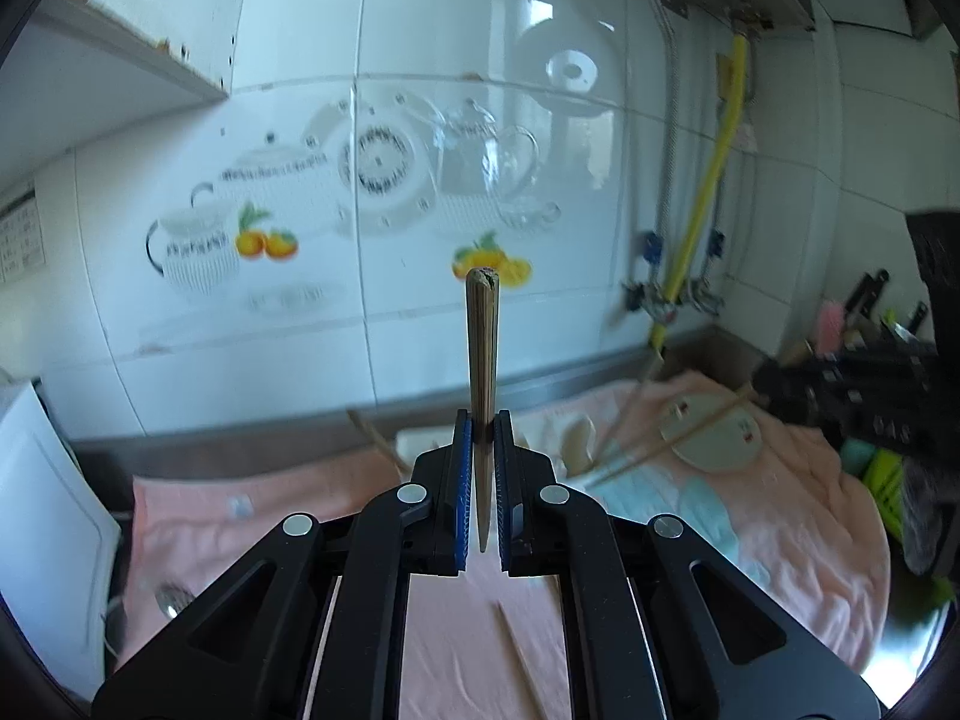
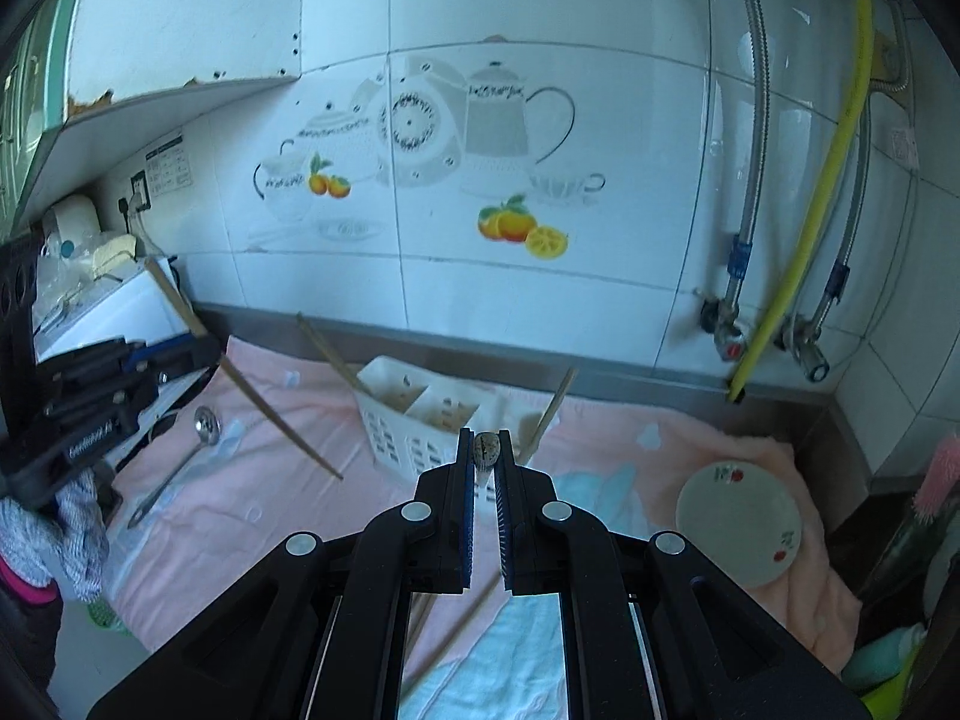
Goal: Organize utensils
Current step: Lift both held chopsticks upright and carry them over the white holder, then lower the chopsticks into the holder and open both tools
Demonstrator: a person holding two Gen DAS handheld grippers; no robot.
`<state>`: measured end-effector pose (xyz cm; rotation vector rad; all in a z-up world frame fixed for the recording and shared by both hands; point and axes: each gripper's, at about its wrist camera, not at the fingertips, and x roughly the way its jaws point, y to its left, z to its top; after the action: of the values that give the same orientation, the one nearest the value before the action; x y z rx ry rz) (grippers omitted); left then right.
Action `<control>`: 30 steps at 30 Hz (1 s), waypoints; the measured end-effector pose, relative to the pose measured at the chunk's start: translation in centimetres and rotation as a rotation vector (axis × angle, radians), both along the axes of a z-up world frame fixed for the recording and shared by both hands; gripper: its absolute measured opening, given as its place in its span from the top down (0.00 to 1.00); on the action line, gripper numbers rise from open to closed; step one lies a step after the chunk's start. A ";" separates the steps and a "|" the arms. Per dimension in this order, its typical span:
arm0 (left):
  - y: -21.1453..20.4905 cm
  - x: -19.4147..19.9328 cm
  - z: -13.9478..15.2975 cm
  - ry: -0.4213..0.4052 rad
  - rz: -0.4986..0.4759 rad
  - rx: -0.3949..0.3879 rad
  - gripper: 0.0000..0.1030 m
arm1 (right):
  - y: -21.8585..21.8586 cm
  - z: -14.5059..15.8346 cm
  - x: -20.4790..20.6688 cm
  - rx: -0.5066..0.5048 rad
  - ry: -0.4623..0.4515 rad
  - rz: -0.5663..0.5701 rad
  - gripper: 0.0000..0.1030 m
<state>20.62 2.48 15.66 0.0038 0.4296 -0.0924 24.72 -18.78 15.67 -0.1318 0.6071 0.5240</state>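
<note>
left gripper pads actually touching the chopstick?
Touching. The left wrist view shows the left gripper pinching the chopstick between both blue pads, no gap either side.

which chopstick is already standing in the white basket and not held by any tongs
The chopstick leaning out of the white basket's left compartment, free of both tongs. The left tongs and right tongs each clamp their own.

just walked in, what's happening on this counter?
A person is tidying utensils with two handheld grippers. The left gripper is shut on a wooden chopstick, raised above the pink towel. The right gripper is shut on another chopstick. The white utensil basket holds some already; a slotted spoon lies loose.
</note>
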 end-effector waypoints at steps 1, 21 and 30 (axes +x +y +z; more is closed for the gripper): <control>0.2 0.5 0.5 -0.008 0.009 0.000 0.94 | 0.1 0.2 0.3 0.000 -0.001 -0.001 0.94; 3.0 9.4 -2.3 0.058 0.098 -0.092 0.94 | 2.9 -0.9 5.5 -0.061 0.048 0.002 0.94; 3.1 10.7 -4.0 0.116 0.097 -0.091 0.94 | 3.9 -3.0 7.7 -0.083 0.108 -0.005 0.94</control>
<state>31.29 5.59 11.62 -0.1126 0.5401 -0.0162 32.43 -14.89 12.69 -0.1813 0.7342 0.5034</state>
